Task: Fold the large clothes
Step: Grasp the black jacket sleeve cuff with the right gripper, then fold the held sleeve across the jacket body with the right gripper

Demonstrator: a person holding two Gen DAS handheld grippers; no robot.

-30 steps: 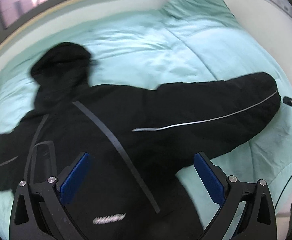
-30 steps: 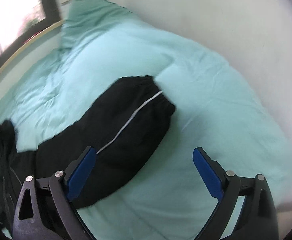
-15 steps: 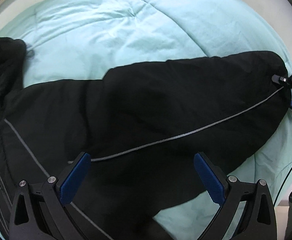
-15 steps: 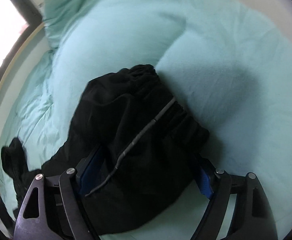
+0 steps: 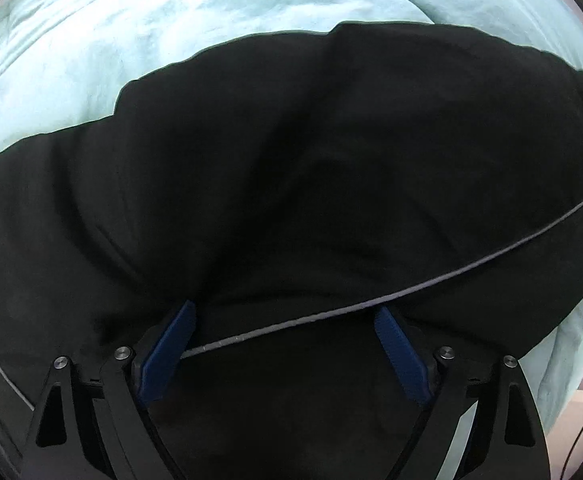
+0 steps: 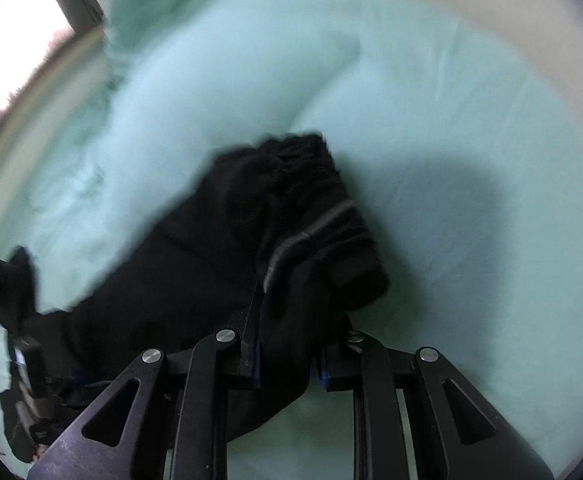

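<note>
1. The padded black jacket with grey piping (image 5: 291,184) lay spread on the pale green quilted bed (image 5: 131,40).
2. Right claw (image 6: 287,360) was clamped on its gathered sleeve cuff (image 6: 323,232); left claw (image 5: 287,344) gaped over the sleeve.
3. Soft and bulky, it probably handled best by cuffs and seams.

No text, label, brand, number or sign can be read in either view. The black jacket (image 5: 291,168) shows only a plain grey piping line across the lower middle of the left view, and the right view is too blurred for any lettering to be made out.
</note>
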